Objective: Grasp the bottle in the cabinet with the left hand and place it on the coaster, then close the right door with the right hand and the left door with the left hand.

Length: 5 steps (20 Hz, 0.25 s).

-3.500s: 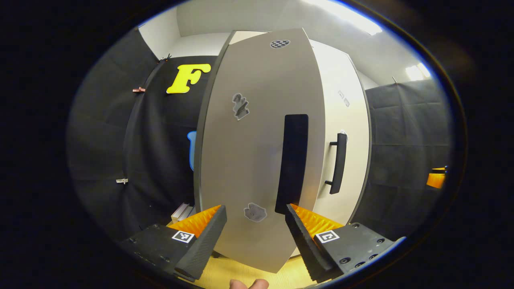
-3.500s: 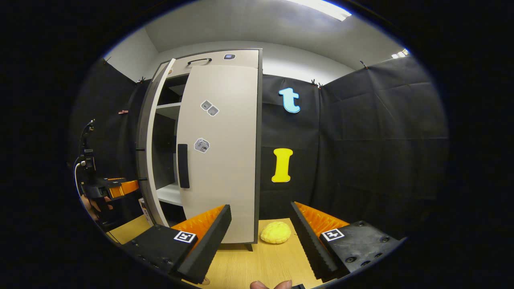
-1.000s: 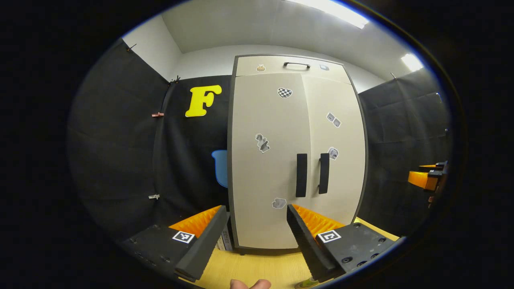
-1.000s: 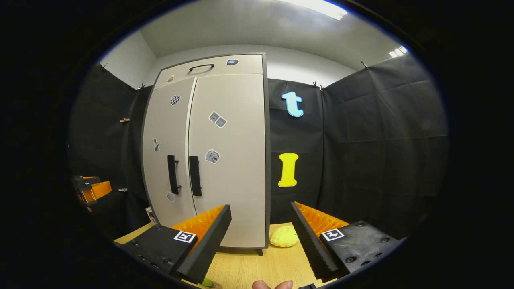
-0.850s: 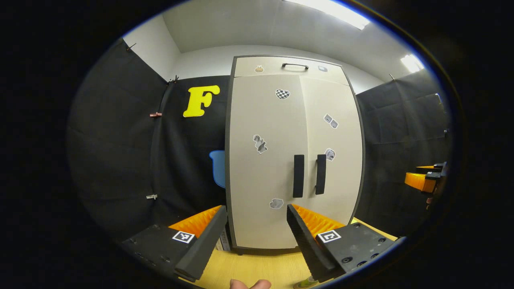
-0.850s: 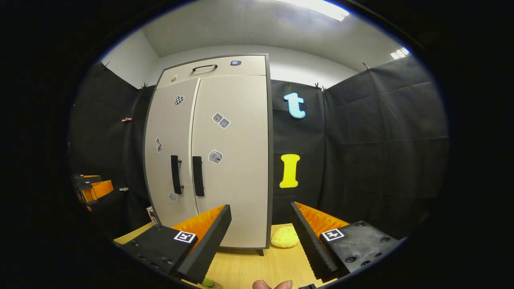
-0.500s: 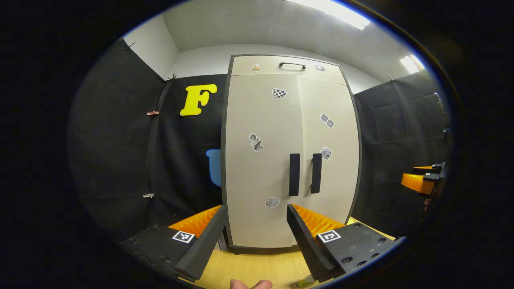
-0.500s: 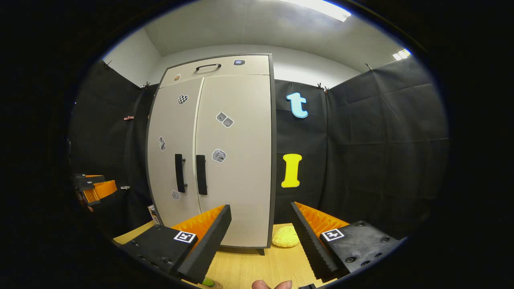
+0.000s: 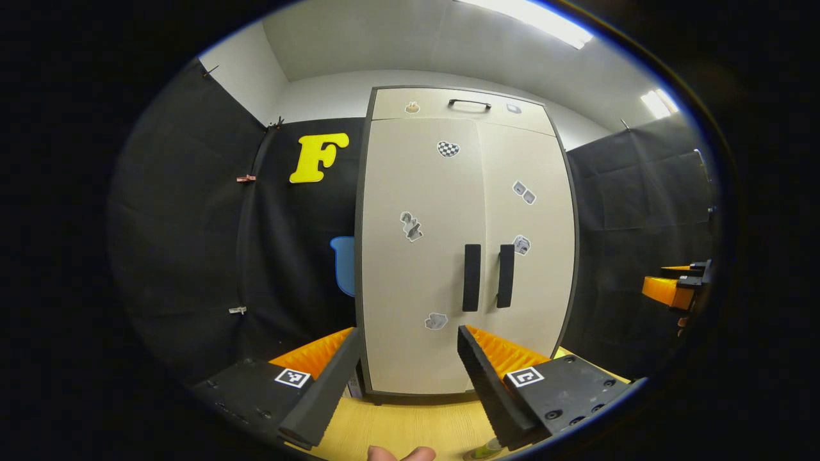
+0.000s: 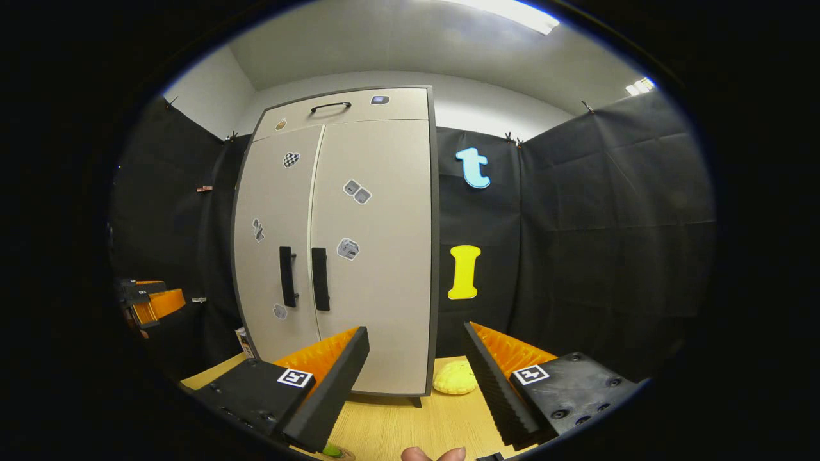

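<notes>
Bottle [image 10: 330, 451] shows as a green sliver at the bottom edge of the right gripper view, on what looks like the coaster [image 10: 343, 455], out on the wooden table [image 10: 397, 429] in front of the cabinet [image 9: 464, 243]. Both doors, left door [image 9: 419, 256] and right door [image 9: 528, 250], lie flush with their dark handles side by side, so the task looks finished.

The left gripper [image 9: 403, 378] is held back from the cabinet with its jaws spread wide and nothing between them; the right gripper [image 10: 416, 384] is likewise spread and empty, near a yellow bun [image 10: 453, 379] by the cabinet's foot.

The main risk I judge from here is a low gripper knocking the bottle off the coaster while pulling away, since it stands close beneath them.

Compared with 3.5 s ago, the left door has swung from wide open to shut, and both grippers have backed off. Over the last second little has changed.
</notes>
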Tool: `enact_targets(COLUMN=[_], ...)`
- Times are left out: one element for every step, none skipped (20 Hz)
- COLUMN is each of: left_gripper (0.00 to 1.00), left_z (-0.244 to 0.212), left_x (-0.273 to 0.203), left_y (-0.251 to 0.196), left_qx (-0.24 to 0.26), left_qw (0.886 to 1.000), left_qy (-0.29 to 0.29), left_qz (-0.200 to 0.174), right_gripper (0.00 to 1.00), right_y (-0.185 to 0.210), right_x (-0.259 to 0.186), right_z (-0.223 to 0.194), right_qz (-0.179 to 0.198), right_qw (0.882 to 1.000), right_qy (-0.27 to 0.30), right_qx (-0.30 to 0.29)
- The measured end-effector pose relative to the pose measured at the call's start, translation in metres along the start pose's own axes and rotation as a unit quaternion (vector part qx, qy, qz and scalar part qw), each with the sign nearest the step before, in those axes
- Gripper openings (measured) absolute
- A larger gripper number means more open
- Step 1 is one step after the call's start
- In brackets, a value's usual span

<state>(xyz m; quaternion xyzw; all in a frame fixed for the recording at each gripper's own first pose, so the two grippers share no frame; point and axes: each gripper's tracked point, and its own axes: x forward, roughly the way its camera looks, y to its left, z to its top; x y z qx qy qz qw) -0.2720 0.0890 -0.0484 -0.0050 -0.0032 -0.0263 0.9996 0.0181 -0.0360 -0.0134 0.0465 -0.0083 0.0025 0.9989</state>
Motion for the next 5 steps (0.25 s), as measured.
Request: enact_targets(left_gripper=[0.95,0.95,0.95,0.95,0.95], left_z=[-0.0008,-0.0007,-0.0013,-0.001,-0.0015], left_x=[-0.0003,-0.0001,-0.0008,-0.0008,-0.0001], left_y=[-0.0002,0.0,0.0007,0.0019,0.003], left_qx=[-0.001,-0.001,-0.002,-0.002,-0.001], left_qw=[1.0,1.0,1.0,1.0,1.0], left_qy=[0.0,0.0,0.001,0.002,0.002], left_qz=[-0.001,-0.001,-0.001,-0.001,0.0], right_gripper=[0.97,0.97,0.97,0.97,0.97], right_y=[0.0008,0.0012,0.0018,0.0019,0.0018], right_x=[0.0003,0.0004,0.0007,0.0006,0.0007], right_z=[0.0002,-0.0003,0.0002,-0.0002,-0.0001], right_qz=[0.0,0.0,0.0,0.0,-0.001], right_qw=[1.0,1.0,1.0,1.0,1.0], right_qy=[0.0,0.0,0.0,0.0,0.0], right_qx=[-0.002,-0.003,-0.005,-0.005,-0.005])
